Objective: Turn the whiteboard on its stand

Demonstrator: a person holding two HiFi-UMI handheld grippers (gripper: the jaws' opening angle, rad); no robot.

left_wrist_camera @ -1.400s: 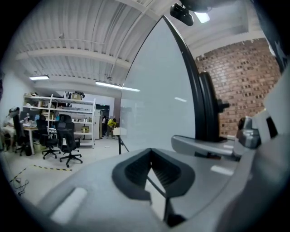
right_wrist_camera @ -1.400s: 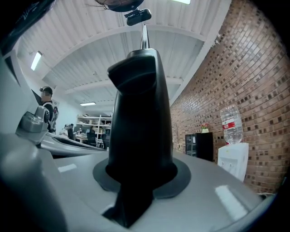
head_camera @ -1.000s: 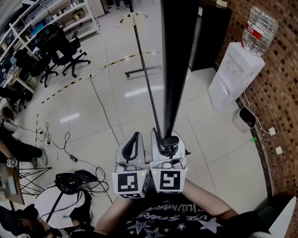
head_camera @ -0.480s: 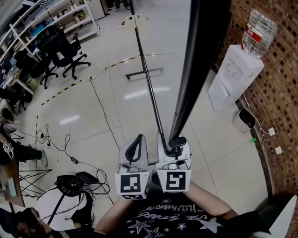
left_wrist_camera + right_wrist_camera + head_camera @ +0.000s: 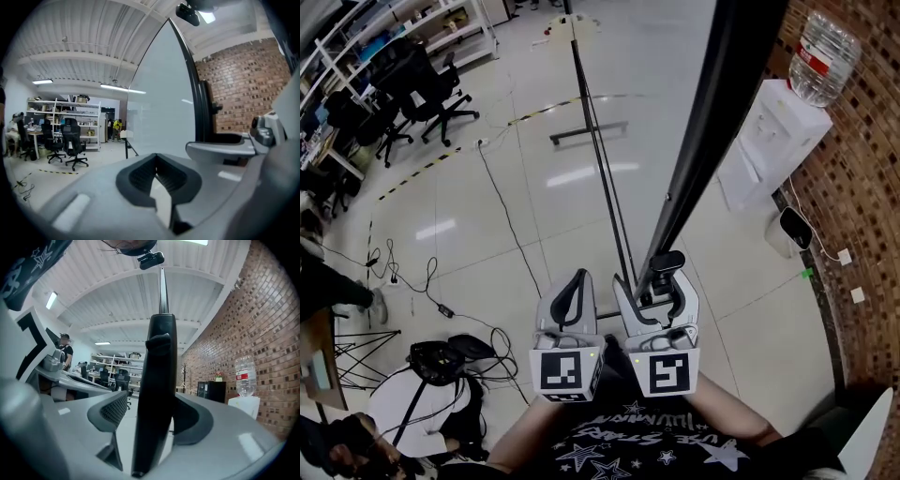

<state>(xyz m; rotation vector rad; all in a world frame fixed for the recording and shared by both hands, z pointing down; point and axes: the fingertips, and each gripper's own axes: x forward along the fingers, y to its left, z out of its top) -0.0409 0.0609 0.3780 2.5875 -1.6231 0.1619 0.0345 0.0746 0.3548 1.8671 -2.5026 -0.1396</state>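
The whiteboard (image 5: 712,122) shows in the head view as a tall black edge, slanting from the top right down to my right gripper (image 5: 656,281). Its white face (image 5: 159,103) fills the middle of the left gripper view. My right gripper's jaws are opening, with the board's black frame (image 5: 157,394) standing between them. A gap shows between the frame and the left pad (image 5: 115,411). My left gripper (image 5: 572,292) sits just left of it, shut and empty, apart from the board. The stand's thin pole (image 5: 600,159) runs back to a foot (image 5: 586,134) on the floor.
A water dispenser (image 5: 769,141) with a bottle (image 5: 820,47) stands by the brick wall (image 5: 862,187) at the right. Office chairs (image 5: 422,89) and shelves are far left. Cables (image 5: 502,216) cross the tiled floor, and a black bag (image 5: 441,361) lies at the lower left.
The board's edge has swung to the right and now slants more. My right gripper went right with it and its jaws have spread off the frame. The left gripper barely moved.
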